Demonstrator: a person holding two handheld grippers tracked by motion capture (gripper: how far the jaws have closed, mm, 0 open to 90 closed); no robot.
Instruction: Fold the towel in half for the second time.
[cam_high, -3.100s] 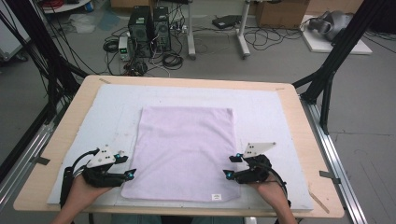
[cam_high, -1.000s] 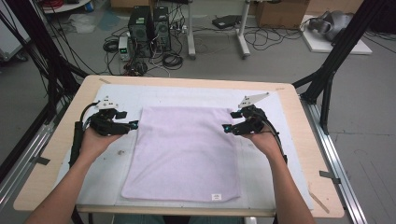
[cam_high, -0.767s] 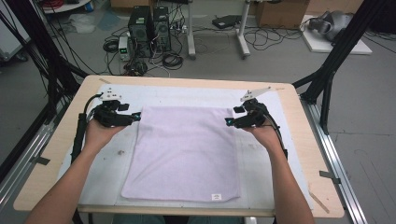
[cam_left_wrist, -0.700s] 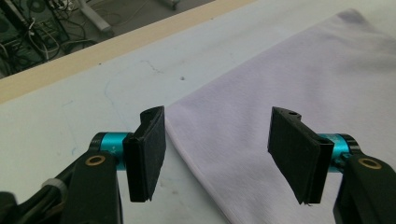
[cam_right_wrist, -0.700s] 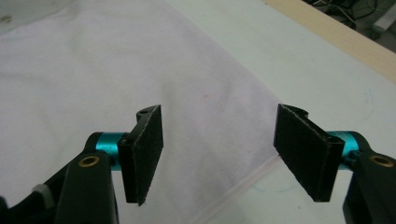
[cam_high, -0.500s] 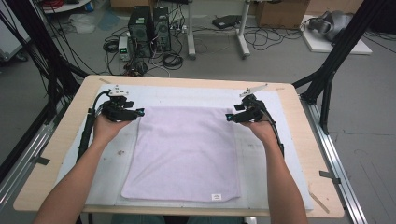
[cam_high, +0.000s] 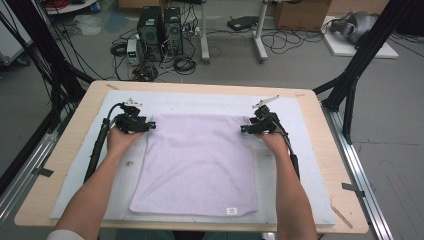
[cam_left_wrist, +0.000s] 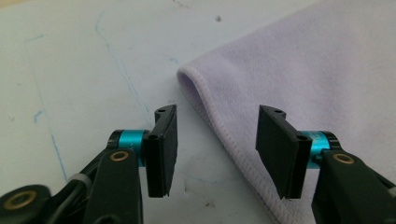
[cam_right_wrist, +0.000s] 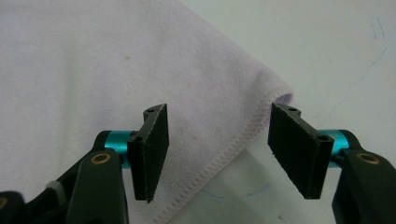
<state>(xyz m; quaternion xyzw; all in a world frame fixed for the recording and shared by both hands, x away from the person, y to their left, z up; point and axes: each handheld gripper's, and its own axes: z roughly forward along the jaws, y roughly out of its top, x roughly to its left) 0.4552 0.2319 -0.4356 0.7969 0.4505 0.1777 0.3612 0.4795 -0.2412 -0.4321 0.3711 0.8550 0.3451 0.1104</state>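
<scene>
Nearest the person, the lilac towel's (cam_high: 197, 165) labelled hem lies flat on the white mat (cam_high: 300, 165); its far corners sit up by the two grippers. The left gripper (cam_left_wrist: 217, 140) straddles the far-left corner's hem, jaws partly apart and just now narrowing, pads not yet pressing cloth. The right gripper (cam_right_wrist: 217, 140) brackets the far-right corner the same way, a bit wider and also closing.

My worry: if a jaw comes down on top of the hem rather than under it, it will pinch only a fold — or drag the mat up too.

Three seconds back both grippers rested at the near corners — now they've gone to the far edge; the towel hasn't shifted.
</scene>
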